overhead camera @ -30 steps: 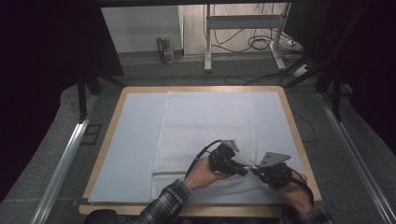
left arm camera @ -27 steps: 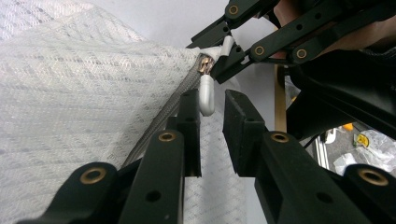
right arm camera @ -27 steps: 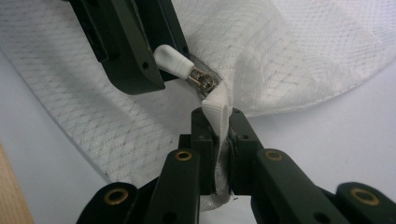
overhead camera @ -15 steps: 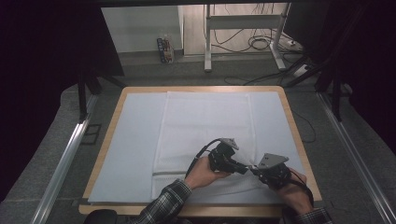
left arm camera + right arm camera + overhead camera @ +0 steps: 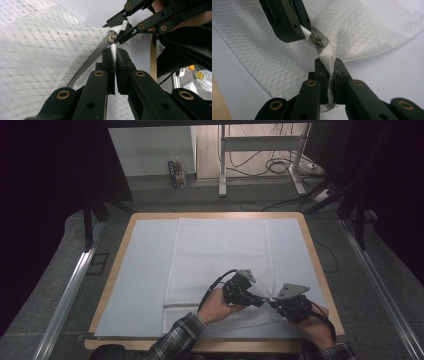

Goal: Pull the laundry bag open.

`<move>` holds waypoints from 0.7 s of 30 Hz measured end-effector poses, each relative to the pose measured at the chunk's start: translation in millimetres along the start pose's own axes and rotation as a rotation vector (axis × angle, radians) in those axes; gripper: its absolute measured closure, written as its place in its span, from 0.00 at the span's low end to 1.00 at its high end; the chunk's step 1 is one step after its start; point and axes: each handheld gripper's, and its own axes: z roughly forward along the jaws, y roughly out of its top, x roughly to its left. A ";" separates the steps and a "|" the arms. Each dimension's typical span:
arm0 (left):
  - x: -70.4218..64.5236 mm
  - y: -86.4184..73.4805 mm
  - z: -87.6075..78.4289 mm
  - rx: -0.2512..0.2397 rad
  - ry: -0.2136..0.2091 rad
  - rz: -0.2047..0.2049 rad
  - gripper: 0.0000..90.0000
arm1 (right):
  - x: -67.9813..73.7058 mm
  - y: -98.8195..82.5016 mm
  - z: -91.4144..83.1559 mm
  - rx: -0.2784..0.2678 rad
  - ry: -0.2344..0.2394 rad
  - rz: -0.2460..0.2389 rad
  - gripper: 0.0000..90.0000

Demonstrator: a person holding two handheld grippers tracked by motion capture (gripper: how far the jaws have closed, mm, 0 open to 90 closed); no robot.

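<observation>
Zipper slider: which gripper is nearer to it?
Left. The left gripper is shut on the white pull tab hanging from the zipper slider; the right gripper pinches the mesh bag's corner just beyond.

White mesh cloth bag (image 5: 42, 57), grey woven zipper (image 5: 86, 63) with shiny metal slider (image 5: 111, 38); matt black plastic tools.

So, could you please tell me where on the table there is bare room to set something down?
The white sheet is bare left of the mesh bag, and a narrower strip is bare on its right. The near right corner is crowded: the left gripper and right gripper meet at the zipper.
</observation>
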 end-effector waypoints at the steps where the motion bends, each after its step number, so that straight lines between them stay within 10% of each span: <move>1: -0.6 -0.3 -0.3 0.000 0.004 0.005 0.97 | -0.3 0.0 -0.1 0.001 0.005 0.001 0.93; 21: 3.9 -14.1 -12.7 0.006 0.045 -0.027 0.97 | -6.4 -5.4 -2.6 -0.004 0.018 0.044 0.94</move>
